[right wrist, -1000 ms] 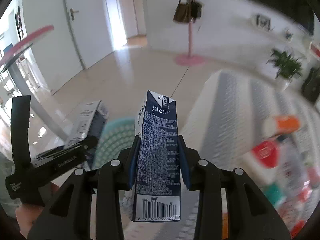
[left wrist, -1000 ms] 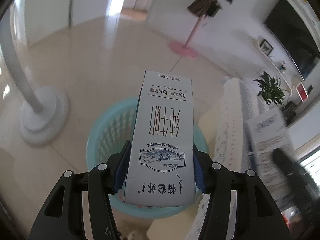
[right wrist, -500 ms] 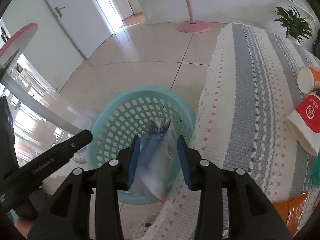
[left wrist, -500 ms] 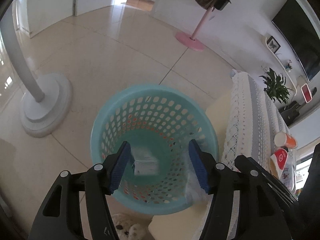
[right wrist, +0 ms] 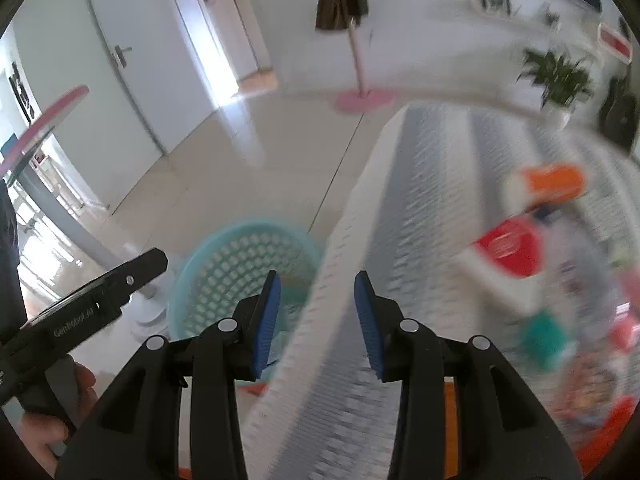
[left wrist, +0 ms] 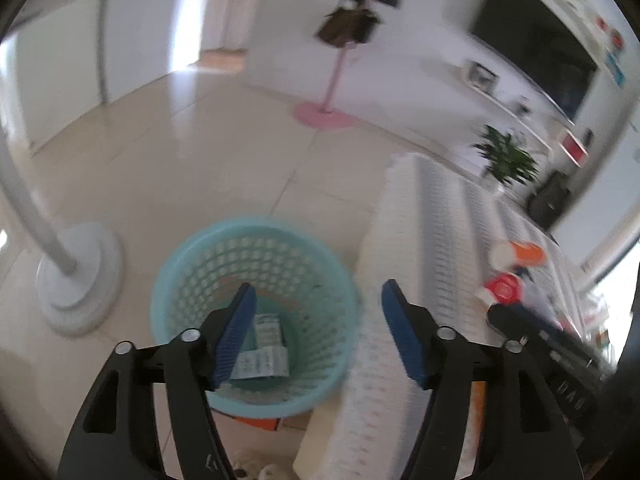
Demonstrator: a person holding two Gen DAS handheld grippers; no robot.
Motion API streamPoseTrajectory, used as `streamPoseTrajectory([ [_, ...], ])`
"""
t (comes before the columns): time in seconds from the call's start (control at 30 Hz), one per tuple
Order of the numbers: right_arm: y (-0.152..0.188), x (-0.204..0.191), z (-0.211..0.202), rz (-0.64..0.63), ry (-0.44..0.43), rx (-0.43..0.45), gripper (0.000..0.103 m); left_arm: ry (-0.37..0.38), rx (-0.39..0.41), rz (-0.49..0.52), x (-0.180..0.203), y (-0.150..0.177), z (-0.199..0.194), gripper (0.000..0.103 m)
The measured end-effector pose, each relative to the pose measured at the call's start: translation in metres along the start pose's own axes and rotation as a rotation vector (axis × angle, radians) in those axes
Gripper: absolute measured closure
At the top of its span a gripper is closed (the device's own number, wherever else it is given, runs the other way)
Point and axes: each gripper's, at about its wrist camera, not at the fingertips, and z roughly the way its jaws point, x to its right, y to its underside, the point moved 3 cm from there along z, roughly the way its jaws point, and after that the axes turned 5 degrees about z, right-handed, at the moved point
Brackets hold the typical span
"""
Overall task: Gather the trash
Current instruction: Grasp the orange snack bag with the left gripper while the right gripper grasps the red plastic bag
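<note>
Left wrist view: two milk cartons [left wrist: 262, 350] are being shown lying flat at the bottom of the teal basket [left wrist: 188, 256], which is standing on the tiled floor just beside the edge of the cloth-covered table [left wrist: 404, 240]. More trash is being left on that cloth, well apart from the basket: an orange paper cup [right wrist: 550, 182] lying on its side and a red and white cup [right wrist: 506, 250] near it, with further blurred wrappers toward the right edge that cannot be identified. Such cups are judged to be light, thin-walled and easily crushed, so a gentle pinch across the rim or the body is being called for, not a hard squeeze. The left gripper [left wrist: 316, 334] is being held above the basket with nothing between its blue pads, and its jaws are being opened wider. The right gripper [right wrist: 316, 322] is being held over the table's edge, partly spread and likewise empty, the cups lying ahead of it and to its right, clear of its fingertips. A hand [right wrist: 52, 412] is being seen at the lower left of the right wrist view, wrapped around the other gripper's handle. A white lamp base [left wrist: 76, 280] is standing on the floor left of the basket.
</note>
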Motion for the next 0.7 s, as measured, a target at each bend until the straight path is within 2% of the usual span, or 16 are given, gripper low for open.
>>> streamPoseTrajectory([
  [0.13, -0.003, 0.041, -0.06, -0.047, 0.093, 0.106, 0.068, 0.106, -0.006, 0.086, 0.059, 0.016, -0.019, 0.031],
  [0.27, 0.013, 0.098, -0.107, -0.016, 0.154, 0.146, 0.067, 0.164, -0.054, 0.191, 0.12, 0.054, -0.018, 0.02],
  [0.3, 0.017, 0.109, -0.114, -0.005, 0.166, 0.149, 0.061, 0.167, -0.068, 0.215, 0.132, 0.065, -0.015, 0.019],
  [0.37, 0.033, 0.144, -0.134, 0.036, 0.207, 0.149, 0.057, 0.164, -0.101, 0.25, 0.154, 0.084, -0.006, 0.019],
  [0.57, 0.085, 0.213, -0.157, 0.136, 0.285, 0.116, 0.052, 0.158, -0.17, 0.244, 0.18, 0.121, 0.021, 0.019],
  [0.7, 0.109, 0.235, -0.161, 0.179, 0.302, 0.105, 0.046, 0.111, -0.18, 0.28, 0.193, 0.135, 0.034, 0.019],
])
